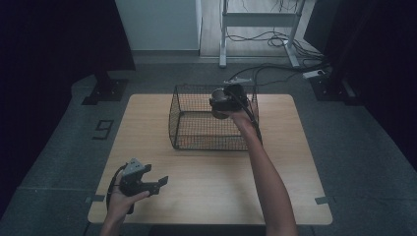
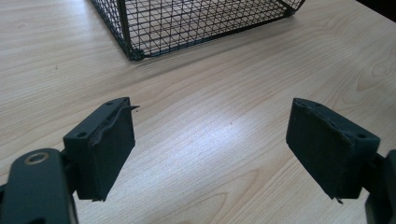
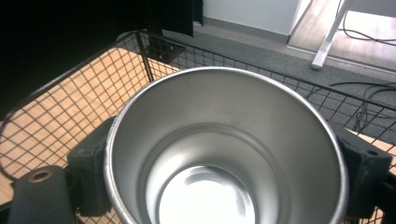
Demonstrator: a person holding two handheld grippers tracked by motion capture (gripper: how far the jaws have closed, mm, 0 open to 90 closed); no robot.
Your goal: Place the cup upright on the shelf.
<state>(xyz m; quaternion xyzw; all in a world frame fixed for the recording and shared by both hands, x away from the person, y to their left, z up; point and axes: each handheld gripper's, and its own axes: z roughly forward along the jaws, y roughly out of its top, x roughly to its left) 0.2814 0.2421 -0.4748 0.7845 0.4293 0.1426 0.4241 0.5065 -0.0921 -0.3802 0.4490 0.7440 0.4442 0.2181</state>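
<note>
A shiny steel cup sits between the two black jaws of my right gripper, which press on its sides; its mouth faces the camera and it is empty inside. From above, the right gripper holds the cup inside the top right part of a black wire basket at the middle back of the table. The basket's rim and mesh wall show just beyond the cup. My left gripper hangs open over the front left of the table, its jaws wide apart with nothing between them.
The wooden table has bare board in front of the basket. Dark curtains stand at both sides. A white desk frame and loose cables lie on the floor beyond the table's far edge.
</note>
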